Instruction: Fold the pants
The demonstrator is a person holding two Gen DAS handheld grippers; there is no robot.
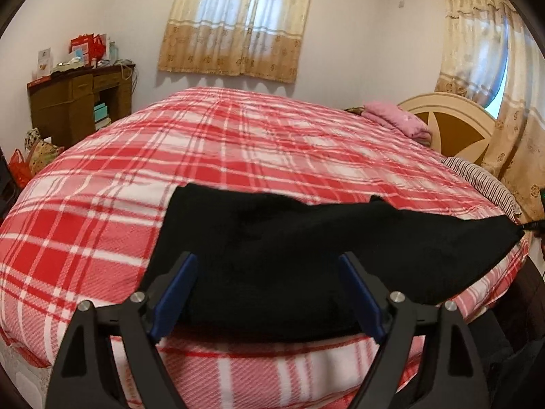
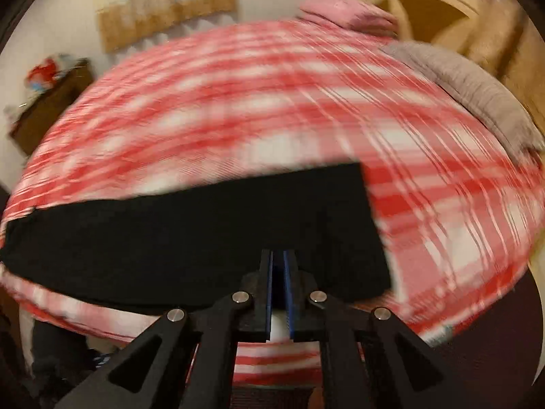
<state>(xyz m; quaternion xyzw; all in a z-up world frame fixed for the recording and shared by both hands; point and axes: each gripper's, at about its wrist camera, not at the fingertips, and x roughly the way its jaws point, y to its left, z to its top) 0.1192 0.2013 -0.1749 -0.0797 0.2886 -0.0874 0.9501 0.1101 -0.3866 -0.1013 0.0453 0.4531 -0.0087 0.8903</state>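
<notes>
Black pants (image 1: 289,259) lie along the near edge of a bed with a red and white plaid cover (image 1: 238,143). My left gripper (image 1: 269,266) is open, its blue pads (image 1: 177,293) on either side of the pants' near edge. In the blurred right wrist view the pants (image 2: 190,235) stretch from the left to a squared end at the right. My right gripper (image 2: 281,255) is shut on the pants' near edge. Its tip shows at the far right of the left wrist view (image 1: 529,226), pinching the pants' end.
A pink folded blanket (image 1: 398,119) and a striped pillow (image 1: 483,180) lie by the cream headboard (image 1: 449,122). A brown dresser (image 1: 78,102) with clutter stands at the back left. Curtains (image 1: 238,20) hang on the far wall and at the right.
</notes>
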